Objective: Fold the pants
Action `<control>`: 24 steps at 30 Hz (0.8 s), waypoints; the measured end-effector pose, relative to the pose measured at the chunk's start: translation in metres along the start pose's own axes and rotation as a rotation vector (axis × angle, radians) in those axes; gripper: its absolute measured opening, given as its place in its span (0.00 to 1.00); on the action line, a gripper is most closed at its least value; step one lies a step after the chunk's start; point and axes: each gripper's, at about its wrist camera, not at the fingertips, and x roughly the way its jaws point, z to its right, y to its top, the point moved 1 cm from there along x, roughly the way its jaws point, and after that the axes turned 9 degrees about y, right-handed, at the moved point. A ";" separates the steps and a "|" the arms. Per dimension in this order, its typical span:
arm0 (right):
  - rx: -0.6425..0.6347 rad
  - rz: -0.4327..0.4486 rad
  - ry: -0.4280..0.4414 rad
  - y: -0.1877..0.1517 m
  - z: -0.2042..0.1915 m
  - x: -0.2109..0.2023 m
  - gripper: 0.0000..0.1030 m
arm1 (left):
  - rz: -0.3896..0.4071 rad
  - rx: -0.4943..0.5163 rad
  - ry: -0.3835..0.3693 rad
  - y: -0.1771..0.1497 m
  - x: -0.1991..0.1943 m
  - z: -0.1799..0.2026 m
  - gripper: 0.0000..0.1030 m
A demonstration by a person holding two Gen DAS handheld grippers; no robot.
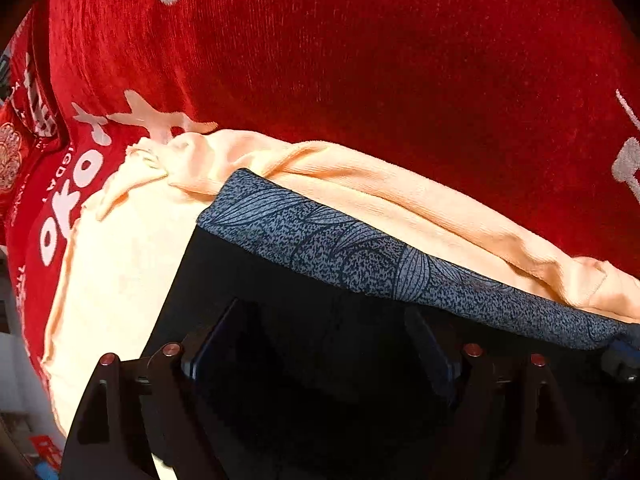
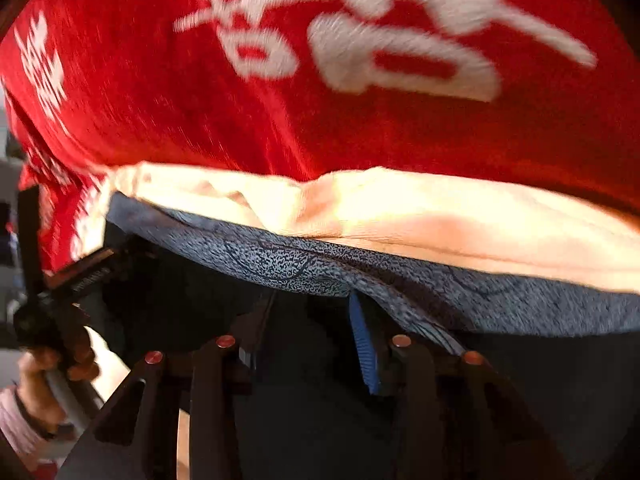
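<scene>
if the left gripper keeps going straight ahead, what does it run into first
Likely the pants, whose dark cloth and gray waistband fill the space ahead of the left gripper. Depth is unclear.

Left gripper [image 1: 320, 344] w/ fingers apart over black pants [image 1: 280, 292], grey patterned waistband [image 1: 360, 256] just ahead. Peach cloth [image 1: 132, 264] under the pants, on red cloth [image 1: 360, 60] w/ white lettering.

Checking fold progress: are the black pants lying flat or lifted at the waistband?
Cannot tell: the patterned grey waistband lies across cream cloth, and black fabric hides both grippers' fingertips.
</scene>
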 end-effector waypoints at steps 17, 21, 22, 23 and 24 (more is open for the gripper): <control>0.234 0.140 0.100 -0.153 0.051 -0.148 0.57 | -0.040 0.287 -0.059 -0.118 -0.102 0.038 0.81; 0.330 0.157 0.014 -0.201 0.070 -0.169 0.57 | -0.020 0.348 -0.118 -0.138 -0.121 0.056 0.81; 0.357 0.163 -0.008 -0.216 0.076 -0.175 0.57 | -0.007 0.367 -0.125 -0.142 -0.126 0.060 0.81; 0.382 0.170 -0.031 -0.232 0.083 -0.182 0.57 | 0.011 0.391 -0.138 -0.149 -0.134 0.067 0.81; 0.403 0.176 -0.054 -0.247 0.088 -0.188 0.57 | 0.023 0.409 -0.150 -0.154 -0.138 0.072 0.81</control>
